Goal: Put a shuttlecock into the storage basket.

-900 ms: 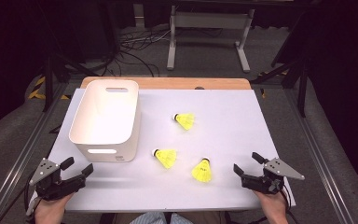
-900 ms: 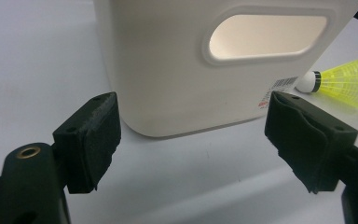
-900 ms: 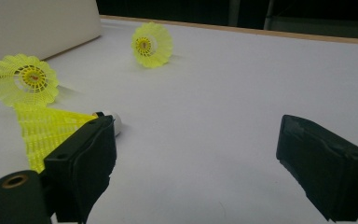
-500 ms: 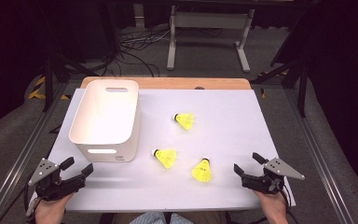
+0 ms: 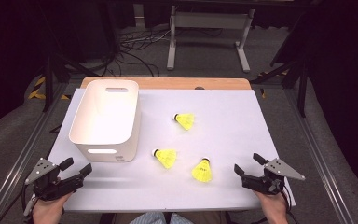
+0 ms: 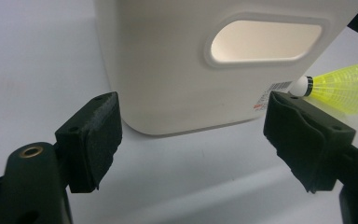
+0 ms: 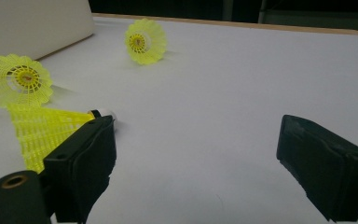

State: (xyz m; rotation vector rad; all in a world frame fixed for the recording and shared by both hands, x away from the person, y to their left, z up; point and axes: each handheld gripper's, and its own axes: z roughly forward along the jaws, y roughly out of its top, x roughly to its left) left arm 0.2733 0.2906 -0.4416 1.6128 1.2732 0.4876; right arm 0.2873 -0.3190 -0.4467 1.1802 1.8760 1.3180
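Three yellow shuttlecocks lie on the white table top [image 5: 233, 135]: one near the middle [image 5: 185, 120], one in front of the bin [image 5: 166, 157], one toward the front right [image 5: 202, 170]. A white bin [image 5: 105, 119] with handle slots stands at the left. My left gripper [image 5: 77, 166] rests open at the front left corner, facing the bin [image 6: 191, 60], with a shuttlecock [image 6: 340, 86] past its right jaw. My right gripper [image 5: 247, 163] rests open at the front right. In the right gripper view, the nearest shuttlecock [image 7: 46, 128] lies just beyond its left jaw, the other two farther off [image 7: 18, 81] [image 7: 145, 41]. Both grippers hold nothing.
A wooden strip [image 5: 168, 83] runs along the table's far edge. Metal rails [image 5: 28, 154] flank the table on both sides. Beyond it stand a grey frame [image 5: 205, 28] and loose cables [image 5: 135, 46] on the floor.
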